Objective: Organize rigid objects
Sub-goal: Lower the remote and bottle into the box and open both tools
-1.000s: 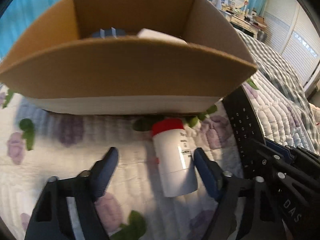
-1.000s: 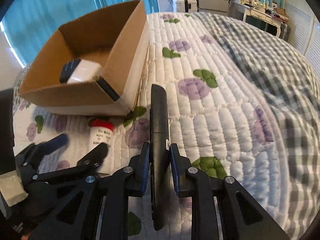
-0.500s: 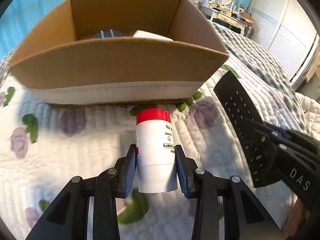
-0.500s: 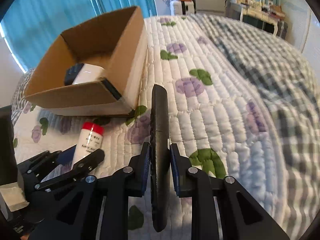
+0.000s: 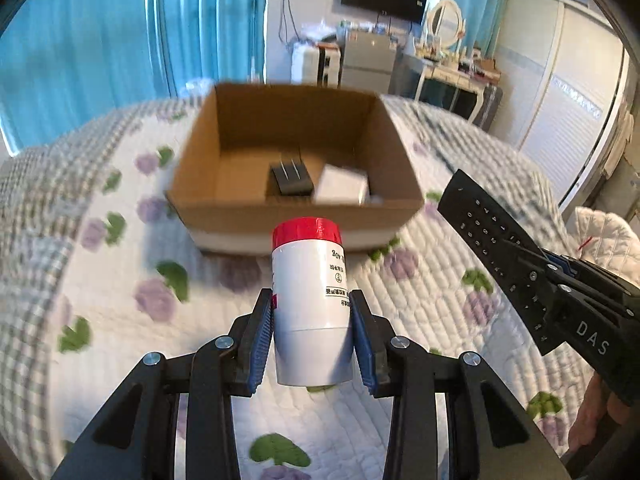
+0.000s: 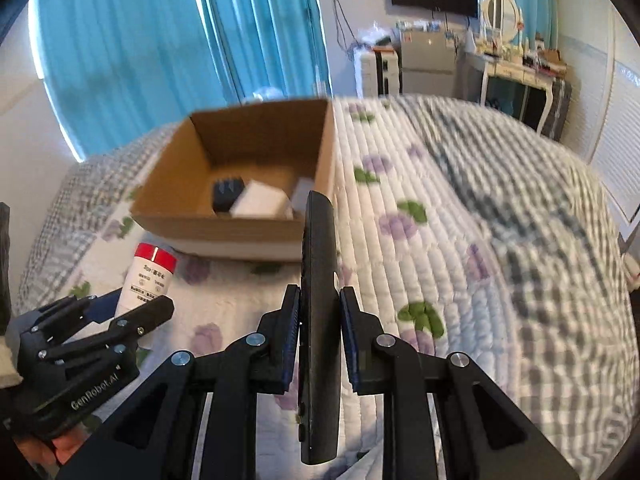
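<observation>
Cardboard box (image 5: 296, 216) on bed (image 5: 120, 300) holding black adapter (image 5: 290, 178) and white block (image 5: 342, 190); left gripper (image 5: 312, 336) jaws pinching red-capped bottle (image 5: 310, 304), right gripper (image 6: 319, 336) jaws pinching remote (image 6: 318, 300).

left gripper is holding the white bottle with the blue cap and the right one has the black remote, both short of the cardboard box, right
Nearly. The cap is red, not blue, as the left wrist view shows. The rest holds: the left gripper is shut on the white bottle, the right gripper is shut on the black remote, and both are short of the cardboard box.
</observation>
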A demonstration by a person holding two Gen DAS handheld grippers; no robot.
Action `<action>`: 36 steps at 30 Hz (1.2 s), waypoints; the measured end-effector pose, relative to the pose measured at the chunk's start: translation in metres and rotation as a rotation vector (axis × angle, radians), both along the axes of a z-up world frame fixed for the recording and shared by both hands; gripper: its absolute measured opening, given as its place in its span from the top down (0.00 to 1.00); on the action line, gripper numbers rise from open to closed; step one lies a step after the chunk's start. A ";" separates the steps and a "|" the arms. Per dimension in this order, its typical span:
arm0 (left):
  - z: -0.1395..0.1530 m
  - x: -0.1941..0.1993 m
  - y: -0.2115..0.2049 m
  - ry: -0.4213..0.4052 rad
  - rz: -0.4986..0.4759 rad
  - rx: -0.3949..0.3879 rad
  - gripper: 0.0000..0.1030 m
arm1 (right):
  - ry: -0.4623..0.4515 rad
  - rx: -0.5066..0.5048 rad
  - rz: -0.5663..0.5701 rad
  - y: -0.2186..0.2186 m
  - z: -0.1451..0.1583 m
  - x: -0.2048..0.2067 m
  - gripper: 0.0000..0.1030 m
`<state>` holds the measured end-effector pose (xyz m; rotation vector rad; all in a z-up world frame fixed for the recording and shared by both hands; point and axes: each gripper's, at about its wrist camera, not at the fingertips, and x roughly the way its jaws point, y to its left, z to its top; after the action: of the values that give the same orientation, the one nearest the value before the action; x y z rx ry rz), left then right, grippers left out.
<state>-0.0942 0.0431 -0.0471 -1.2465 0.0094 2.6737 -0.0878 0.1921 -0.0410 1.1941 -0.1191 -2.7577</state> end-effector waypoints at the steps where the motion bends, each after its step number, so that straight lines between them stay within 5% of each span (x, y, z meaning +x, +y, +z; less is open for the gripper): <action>1: 0.006 -0.003 0.004 0.013 0.001 0.000 0.63 | 0.017 0.000 0.004 -0.001 0.009 0.000 0.82; 10: 0.055 -0.060 -0.022 0.148 0.024 -0.045 0.63 | 0.128 0.031 0.085 -0.025 0.066 -0.042 0.82; 17: 0.028 -0.126 -0.024 0.114 0.014 -0.092 0.63 | 0.151 0.033 0.127 -0.039 0.070 -0.104 0.82; 24: -0.020 -0.165 -0.017 0.047 0.001 -0.154 0.63 | 0.119 0.027 0.159 -0.046 0.038 -0.153 0.82; 28: -0.023 -0.168 -0.013 0.067 0.029 -0.195 0.43 | 0.101 0.009 0.181 -0.045 0.018 -0.164 0.82; 31: -0.013 -0.163 -0.014 0.077 0.032 -0.145 0.39 | 0.120 -0.001 0.227 -0.044 0.012 -0.166 0.82; 33: -0.005 -0.159 -0.016 0.093 0.041 -0.131 0.28 | 0.123 0.007 0.273 -0.046 0.012 -0.167 0.82; 36: 0.011 -0.154 -0.021 0.119 0.060 -0.115 0.27 | 0.132 0.032 0.328 -0.051 0.016 -0.169 0.82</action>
<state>-0.2482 0.0218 -0.0361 -1.1340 0.1474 2.8315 -0.2566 0.1414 -0.0251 0.9379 0.1245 -2.5454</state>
